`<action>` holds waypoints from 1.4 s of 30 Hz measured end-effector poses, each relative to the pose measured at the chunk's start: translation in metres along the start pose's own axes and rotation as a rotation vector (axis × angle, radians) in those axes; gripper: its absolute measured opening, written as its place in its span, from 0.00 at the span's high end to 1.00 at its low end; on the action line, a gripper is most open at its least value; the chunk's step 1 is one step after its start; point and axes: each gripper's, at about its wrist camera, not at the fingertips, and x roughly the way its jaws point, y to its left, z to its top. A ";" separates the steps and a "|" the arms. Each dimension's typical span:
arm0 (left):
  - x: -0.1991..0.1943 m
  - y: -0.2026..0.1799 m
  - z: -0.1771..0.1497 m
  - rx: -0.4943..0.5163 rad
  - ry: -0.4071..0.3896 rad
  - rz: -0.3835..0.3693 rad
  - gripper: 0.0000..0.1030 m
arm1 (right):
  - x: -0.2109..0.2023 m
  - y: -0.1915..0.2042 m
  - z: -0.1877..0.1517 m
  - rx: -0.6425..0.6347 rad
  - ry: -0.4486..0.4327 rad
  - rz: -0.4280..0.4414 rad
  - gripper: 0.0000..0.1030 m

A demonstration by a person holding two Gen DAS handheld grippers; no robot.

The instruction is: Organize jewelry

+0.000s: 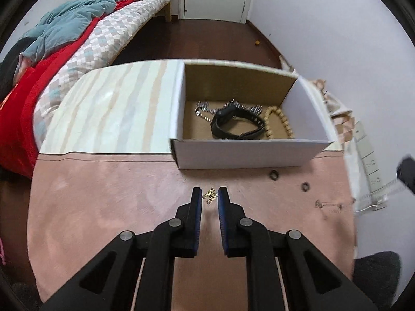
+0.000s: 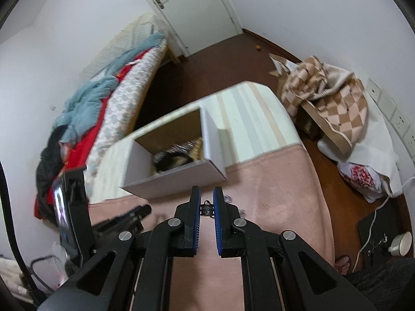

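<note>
A white cardboard box (image 1: 249, 153) stands on the pink cloth and holds a black spiked collar (image 1: 237, 124), a silver chain (image 1: 203, 110) and a wooden bead bracelet (image 1: 281, 123). My left gripper (image 1: 210, 198) hangs over the cloth, its fingers close on either side of a small gold piece (image 1: 210, 197); I cannot tell whether they grip it. Two dark rings (image 1: 273, 175) (image 1: 306, 187) and a thin silver piece (image 1: 328, 204) lie on the cloth to the right. My right gripper (image 2: 206, 208) is shut on a small dark ring (image 2: 206, 208), held above the cloth in front of the box (image 2: 176, 181).
The table carries a pink cloth (image 1: 103, 207) in front and a striped cloth (image 1: 116, 108) behind. A bed with red and teal bedding (image 1: 52, 51) lies at left. A checked blanket (image 2: 324, 96) and white bags are on the floor at right. The left gripper's body (image 2: 70, 207) shows at left.
</note>
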 end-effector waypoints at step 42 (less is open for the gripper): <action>0.006 0.029 0.126 -0.063 0.031 0.089 0.09 | 0.130 0.048 0.100 -0.204 0.326 -0.120 0.34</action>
